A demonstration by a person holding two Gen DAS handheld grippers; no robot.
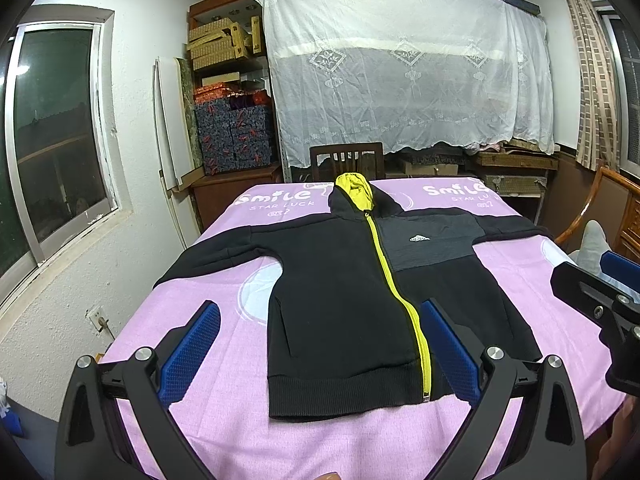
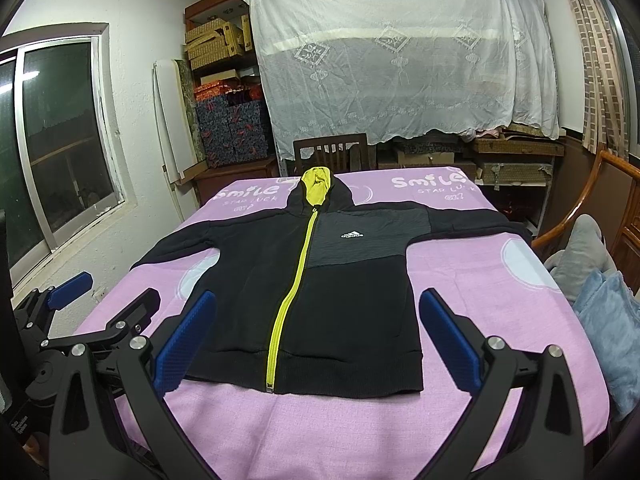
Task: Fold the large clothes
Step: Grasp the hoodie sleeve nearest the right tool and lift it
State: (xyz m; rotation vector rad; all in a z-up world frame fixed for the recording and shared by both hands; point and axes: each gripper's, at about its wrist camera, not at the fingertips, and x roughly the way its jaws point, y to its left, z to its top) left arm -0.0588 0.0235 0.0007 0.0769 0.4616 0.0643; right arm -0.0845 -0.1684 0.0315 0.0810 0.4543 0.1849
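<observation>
A black zip hoodie [image 1: 340,280] [image 2: 344,292] with a yellow zipper, yellow hood lining and a grey chest panel lies flat, front up, on the pink bedsheet [image 1: 224,360] [image 2: 500,300]. Its sleeves are spread out to both sides and the hood points away. My left gripper [image 1: 320,352] hovers open above the near hem, its blue pads [image 1: 192,352] straddling the hoodie's left half. My right gripper [image 2: 316,344] is also open over the hem, holding nothing. Each gripper shows at the edge of the other's view.
A wooden chair [image 1: 347,160] stands at the far end of the bed. Behind it are a shelf with boxes [image 1: 228,92] and furniture under a white lace cover [image 1: 404,64]. A window [image 1: 56,140] is on the left; pillows [image 2: 612,320] and a wooden chair arm lie right.
</observation>
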